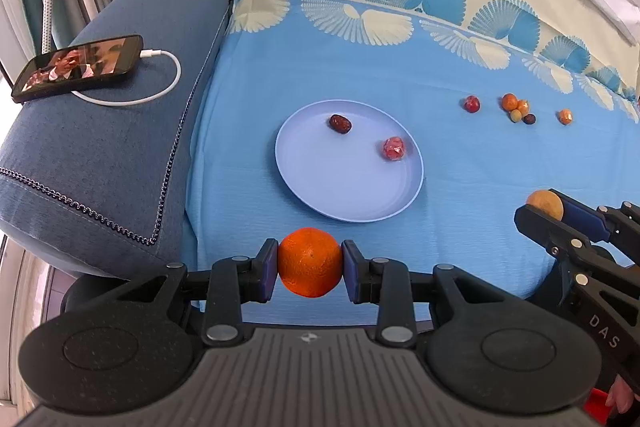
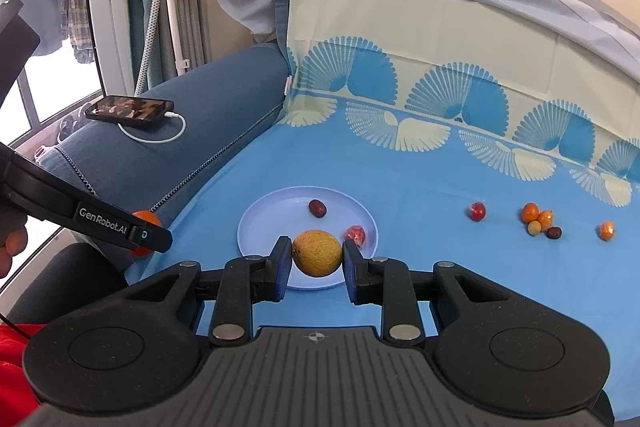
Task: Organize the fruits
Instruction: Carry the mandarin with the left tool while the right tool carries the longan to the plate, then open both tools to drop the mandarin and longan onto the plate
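My left gripper (image 1: pixel 309 263) clamps an orange (image 1: pixel 310 261); my right gripper (image 2: pixel 316 254) clamps a yellow fruit (image 2: pixel 317 253), the plate (image 2: pixel 256 227) just beyond both jaws.

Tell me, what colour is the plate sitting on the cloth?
Pale blue, plain with no pattern. The plate shows best in the left wrist view.

A blue patterned cloth (image 1: pixel 460 187) carries a plate (image 1: pixel 320 195) and scattered small fruits (image 1: pixel 516 109).
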{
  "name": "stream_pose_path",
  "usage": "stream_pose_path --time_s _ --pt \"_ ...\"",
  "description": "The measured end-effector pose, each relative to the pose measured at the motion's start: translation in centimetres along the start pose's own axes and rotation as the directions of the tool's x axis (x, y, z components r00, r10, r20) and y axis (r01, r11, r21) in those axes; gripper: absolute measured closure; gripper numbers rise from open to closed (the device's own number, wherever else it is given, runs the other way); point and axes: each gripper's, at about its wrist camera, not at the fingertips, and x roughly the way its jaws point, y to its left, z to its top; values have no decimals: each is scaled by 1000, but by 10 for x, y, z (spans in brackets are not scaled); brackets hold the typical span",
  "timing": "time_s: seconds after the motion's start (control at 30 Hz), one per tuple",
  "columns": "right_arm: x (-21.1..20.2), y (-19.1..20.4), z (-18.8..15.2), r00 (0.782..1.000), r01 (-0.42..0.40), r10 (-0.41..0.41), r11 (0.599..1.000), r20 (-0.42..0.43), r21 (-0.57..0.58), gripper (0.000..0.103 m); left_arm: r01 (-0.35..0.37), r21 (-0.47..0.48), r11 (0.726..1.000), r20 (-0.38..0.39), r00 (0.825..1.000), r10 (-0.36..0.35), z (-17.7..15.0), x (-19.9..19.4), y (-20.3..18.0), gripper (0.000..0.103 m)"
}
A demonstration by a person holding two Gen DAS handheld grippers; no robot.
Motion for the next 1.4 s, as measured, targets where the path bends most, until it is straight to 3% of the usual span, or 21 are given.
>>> stream_pose_path --time_s 0.67,1.03,1.4 --pt "59 -3 7 997 20 -20 1000 -73 -2 74 5 -14 1000 11 1000 -5 54 46 1 66" --pt "115 -14 19 993 3 -3 1000 -115 5 74 3 12 1000 -29 1000 -2 89 101 -7 66" --pt "175 -27 14 978 -12 13 1000 -210 5 74 -5 41 999 -104 994 10 106 163 -16 66"
